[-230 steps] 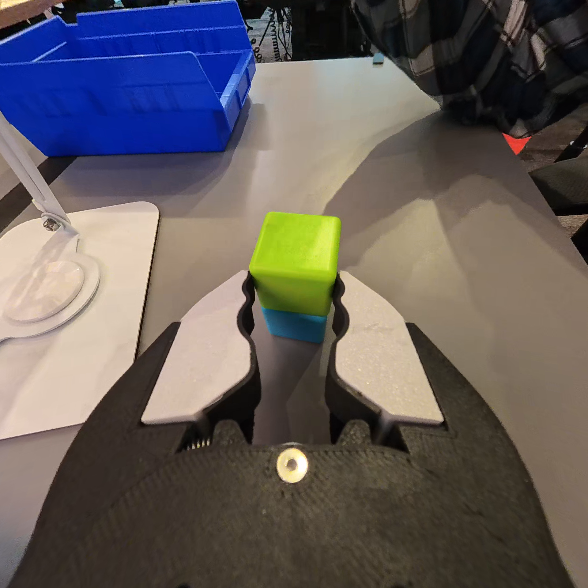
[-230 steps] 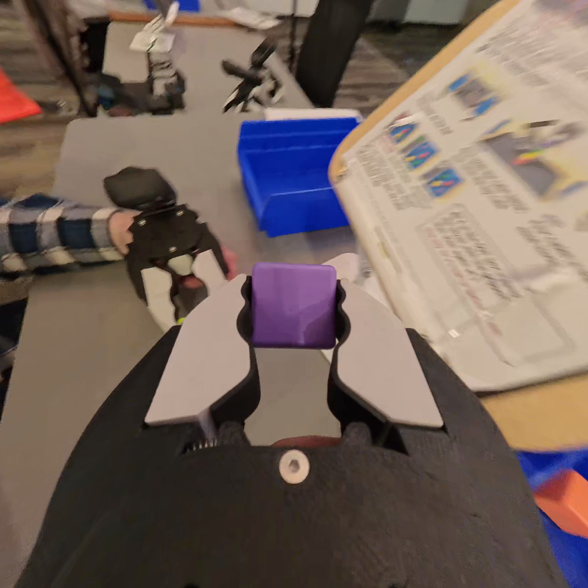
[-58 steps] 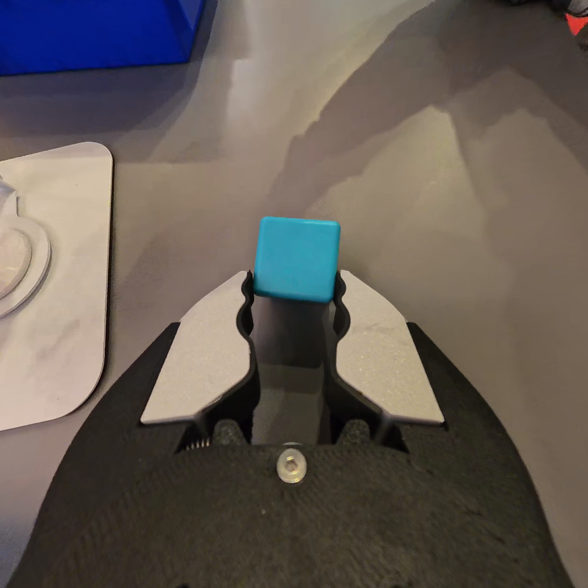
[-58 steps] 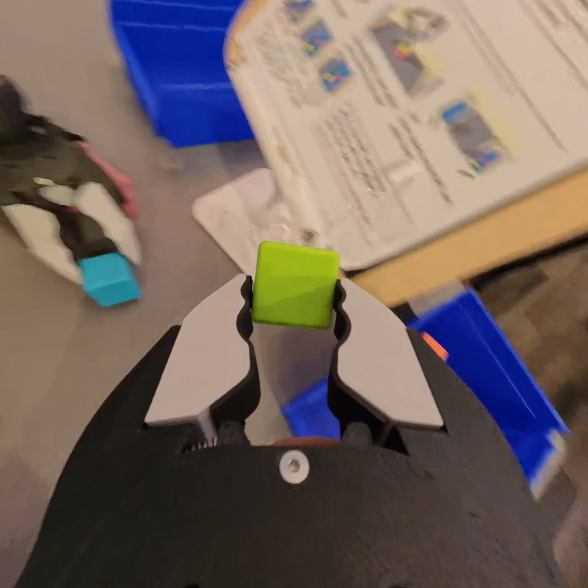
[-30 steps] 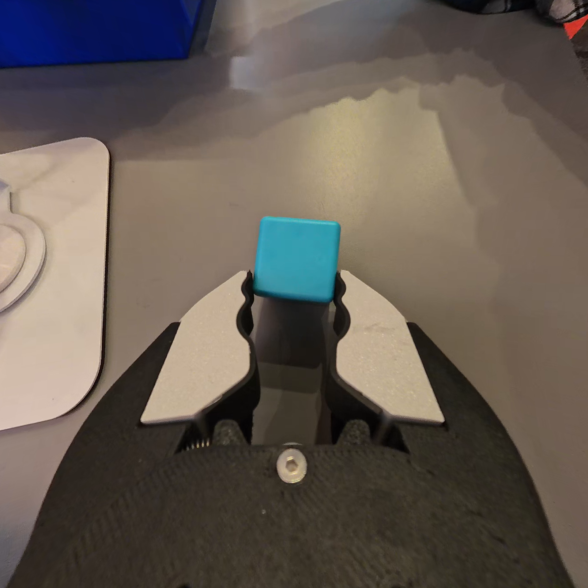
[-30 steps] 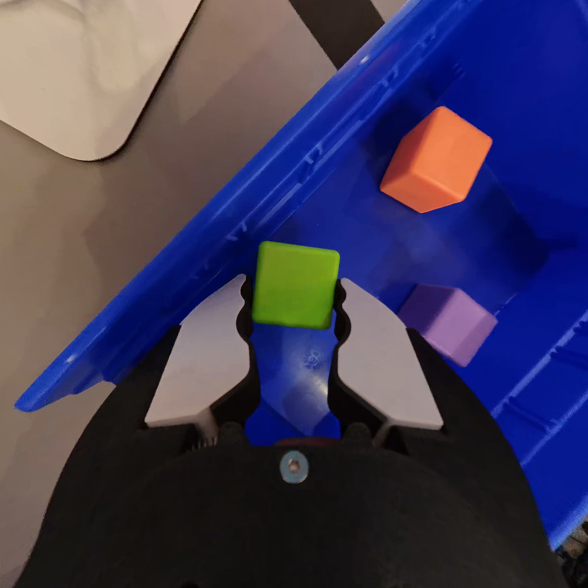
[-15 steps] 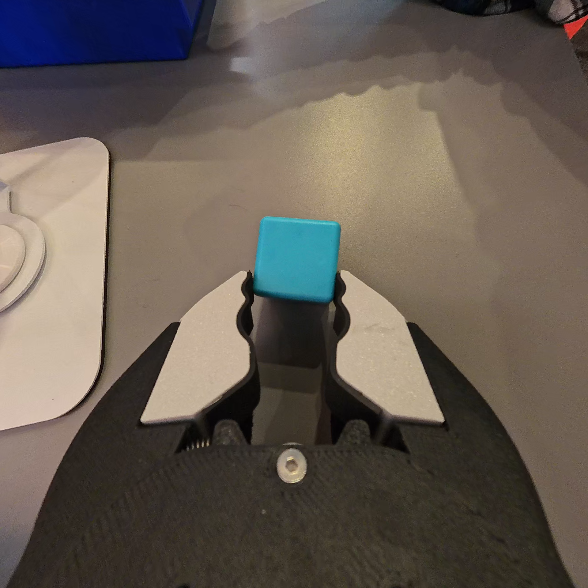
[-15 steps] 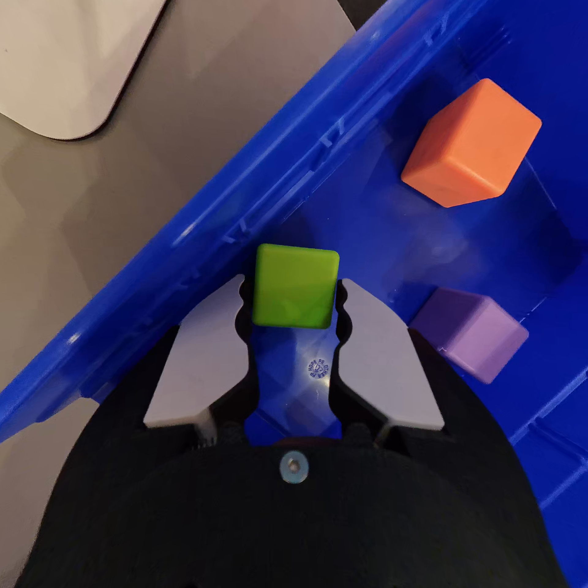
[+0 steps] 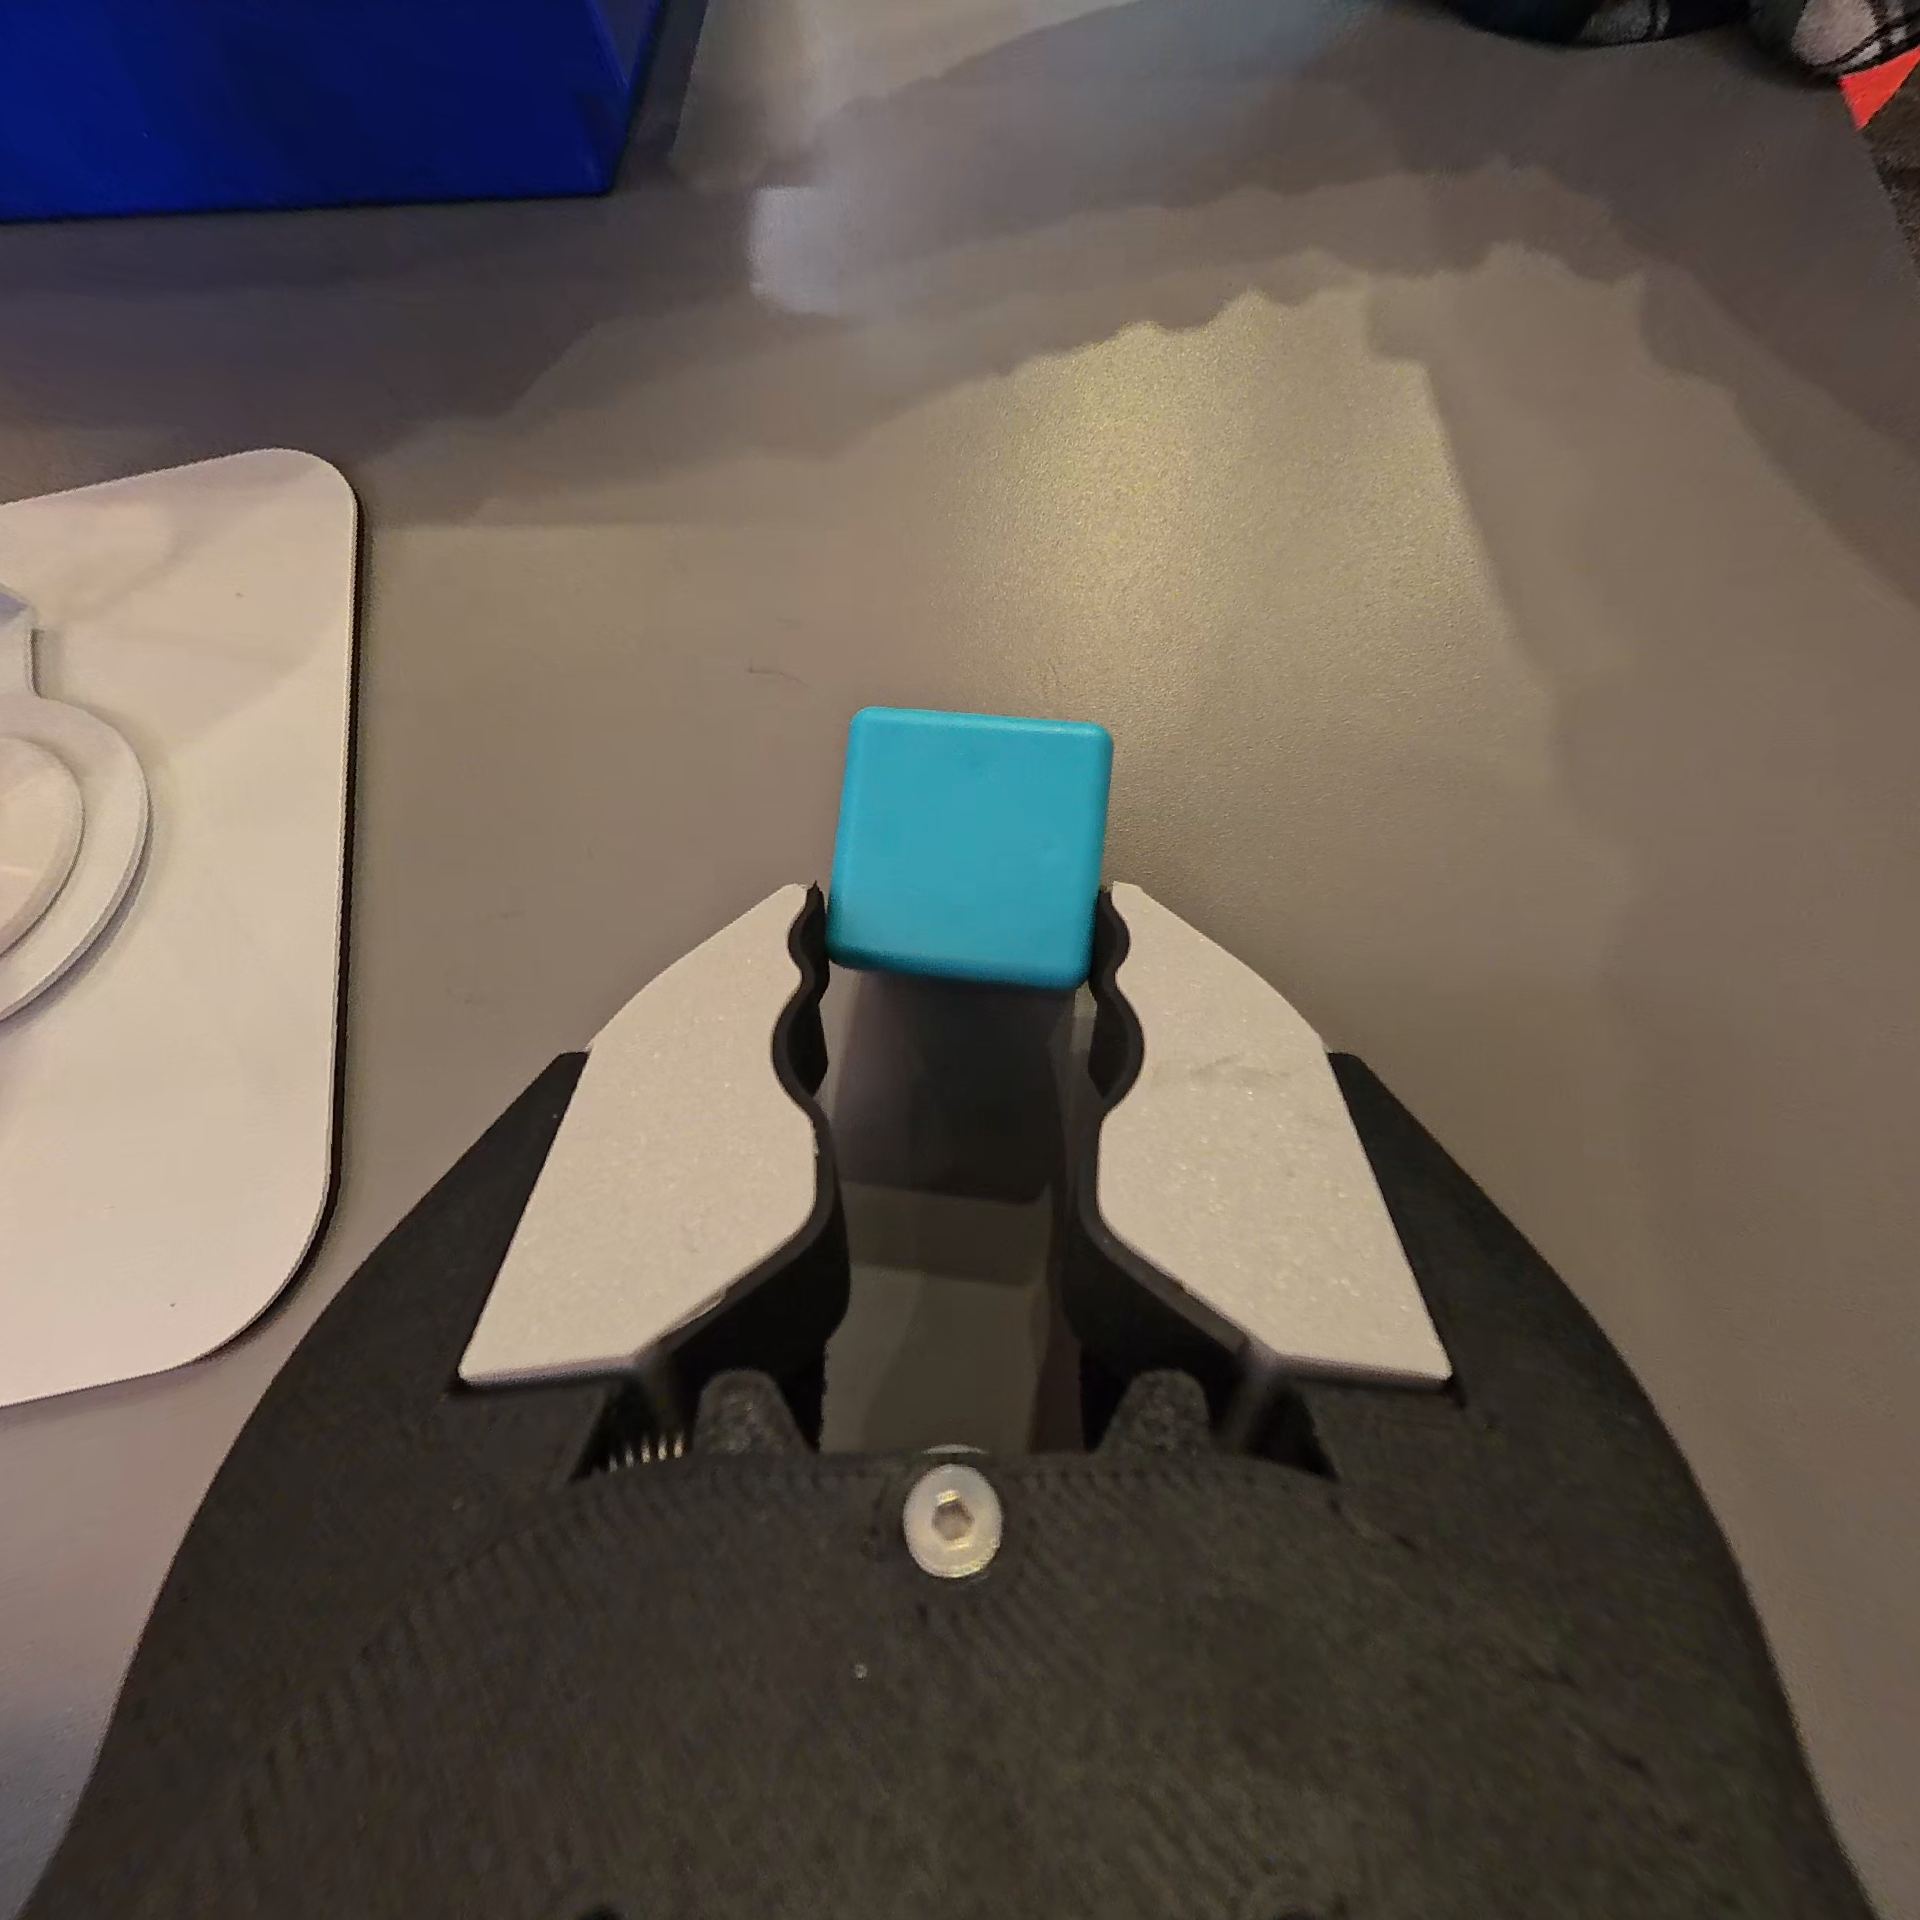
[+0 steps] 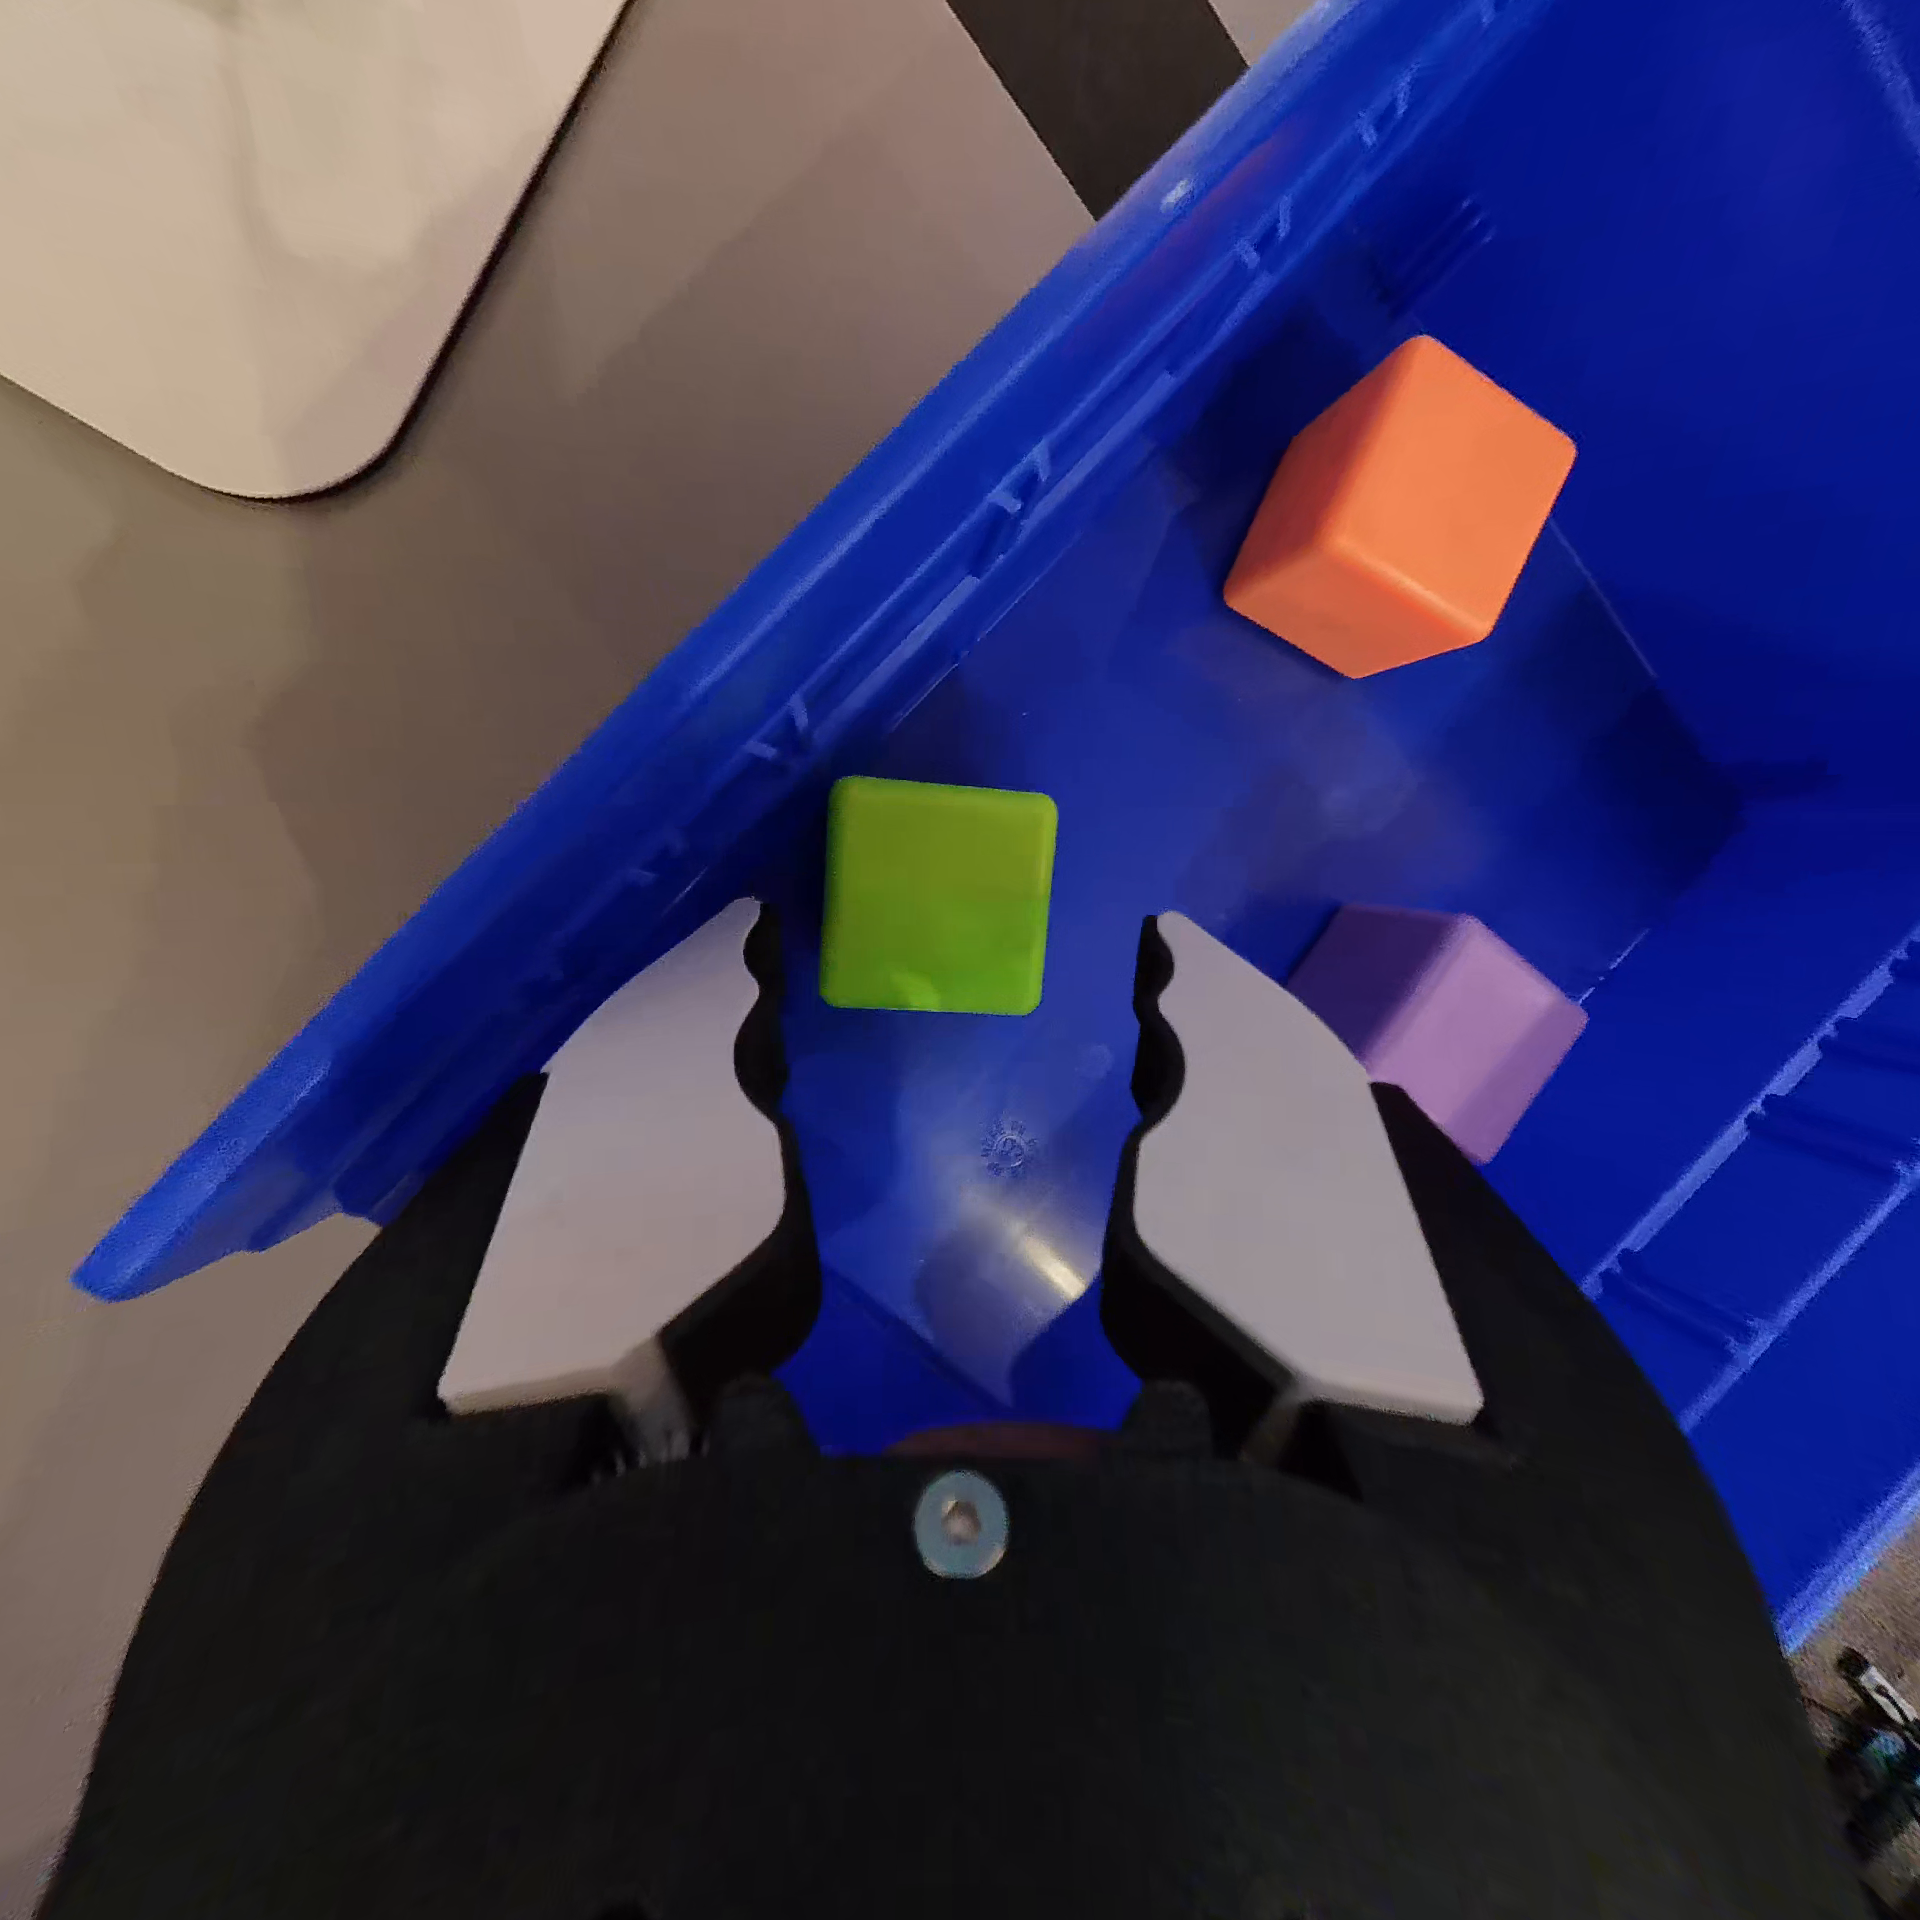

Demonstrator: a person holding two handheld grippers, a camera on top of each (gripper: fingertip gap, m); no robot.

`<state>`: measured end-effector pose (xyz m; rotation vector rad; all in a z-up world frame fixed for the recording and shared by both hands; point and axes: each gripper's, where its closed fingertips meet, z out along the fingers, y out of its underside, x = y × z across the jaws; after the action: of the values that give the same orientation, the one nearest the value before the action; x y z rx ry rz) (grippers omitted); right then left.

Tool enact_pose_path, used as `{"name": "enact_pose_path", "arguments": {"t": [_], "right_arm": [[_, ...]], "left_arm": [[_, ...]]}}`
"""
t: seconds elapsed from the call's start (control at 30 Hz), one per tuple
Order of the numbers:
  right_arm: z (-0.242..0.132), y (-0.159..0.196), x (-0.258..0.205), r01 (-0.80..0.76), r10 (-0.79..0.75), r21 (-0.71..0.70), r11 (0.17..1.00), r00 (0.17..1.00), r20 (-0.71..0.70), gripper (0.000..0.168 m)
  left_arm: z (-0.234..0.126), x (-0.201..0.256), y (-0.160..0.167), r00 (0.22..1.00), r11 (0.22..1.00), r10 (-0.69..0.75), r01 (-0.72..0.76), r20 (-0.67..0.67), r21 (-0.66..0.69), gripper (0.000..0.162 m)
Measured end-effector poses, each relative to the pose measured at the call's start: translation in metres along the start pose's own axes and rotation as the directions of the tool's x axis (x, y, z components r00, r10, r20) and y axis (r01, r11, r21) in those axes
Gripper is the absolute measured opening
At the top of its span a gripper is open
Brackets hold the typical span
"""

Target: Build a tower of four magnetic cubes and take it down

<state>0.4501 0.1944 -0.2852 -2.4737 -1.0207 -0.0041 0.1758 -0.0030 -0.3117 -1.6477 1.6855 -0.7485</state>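
Observation:
My left gripper [image 9: 961, 914] is shut on a teal cube [image 9: 966, 847] and holds it at the grey table; whether the cube rests on the table I cannot tell. My right gripper [image 10: 951, 925] is open over the blue bin [image 10: 790, 665]. A green cube [image 10: 935, 894] sits between its fingertips with a gap on each side, free of both fingers. An orange cube [image 10: 1397, 509] lies farther in the bin. A purple cube [image 10: 1444, 1018] lies just right of my right finger.
A white mat [image 9: 187, 883] lies on the table at the left in the left wrist view, and its corner shows in the right wrist view [image 10: 260, 229]. The blue bin's corner [image 9: 312, 94] stands at the far left. Checked fabric [image 9: 1829, 42] is at the far right. My right fingertips sit around 35 centimeters from my left ones.
My right gripper has opened and let go of the green cube inside the bin. The view over the bin has shifted slightly. My left gripper still holds the teal cube in place.

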Motion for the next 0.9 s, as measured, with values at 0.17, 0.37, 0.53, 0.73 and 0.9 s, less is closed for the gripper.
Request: {"name": "enact_pose_path", "arguments": {"t": [0.17,0.37,0.53,0.73,0.9], "right_arm": [[-0.018,-0.006,0.007,0.012,-0.011,0.018,1.000,0.997,-0.076,0.058],[-0.079,-0.043,-0.003,0.101,-0.066,0.175,0.979,0.978,-0.198,0.046],[-0.118,-0.086,-0.085,0.285,-0.265,0.345,0.894,0.959,-0.105,0.043],[-0.089,-0.098,-0.182,0.425,-0.491,0.372,0.825,0.866,0.098,0.048],[-0.054,-0.087,-0.242,0.514,-0.603,0.349,0.784,0.763,0.231,0.056]], "left_arm": [[0.000,0.000,0.000,1.000,1.000,0.002,-0.002,0.001,0.000,0.048],[0.001,0.000,-0.001,1.000,1.000,0.007,-0.007,0.003,0.001,0.048],[0.001,0.000,-0.001,1.000,1.000,0.006,-0.006,0.002,0.001,0.048],[0.001,-0.001,-0.001,1.000,1.000,0.006,-0.006,0.009,0.002,0.048],[0.001,-0.002,-0.001,1.000,1.000,0.003,-0.003,0.018,0.001,0.048]]}}
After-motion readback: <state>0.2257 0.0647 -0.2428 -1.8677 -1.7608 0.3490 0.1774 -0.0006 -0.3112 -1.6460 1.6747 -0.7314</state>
